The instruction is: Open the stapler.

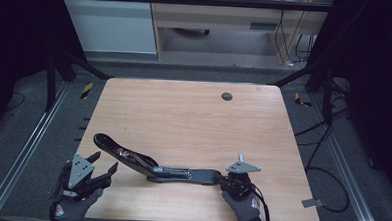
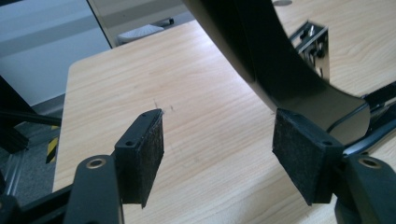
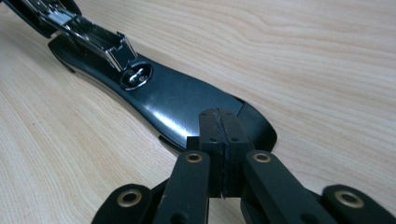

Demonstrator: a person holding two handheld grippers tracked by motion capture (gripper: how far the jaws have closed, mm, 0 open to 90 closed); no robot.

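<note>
A large black stapler lies opened out flat near the table's front edge. Its upper arm angles up to the left, with the metal magazine exposed. My right gripper is shut, pads pressed together with nothing between them. Its tips rest on the right end of the stapler's base. My left gripper stands open by the front left corner, just short of the arm's end. In the left gripper view the curved black arm passes close above the right pad; nothing sits between the pads.
The wooden table has a round dark grommet near its far edge. Black frame rails run along both sides, and cables lie on the floor to the right. A wooden cabinet stands beyond the table.
</note>
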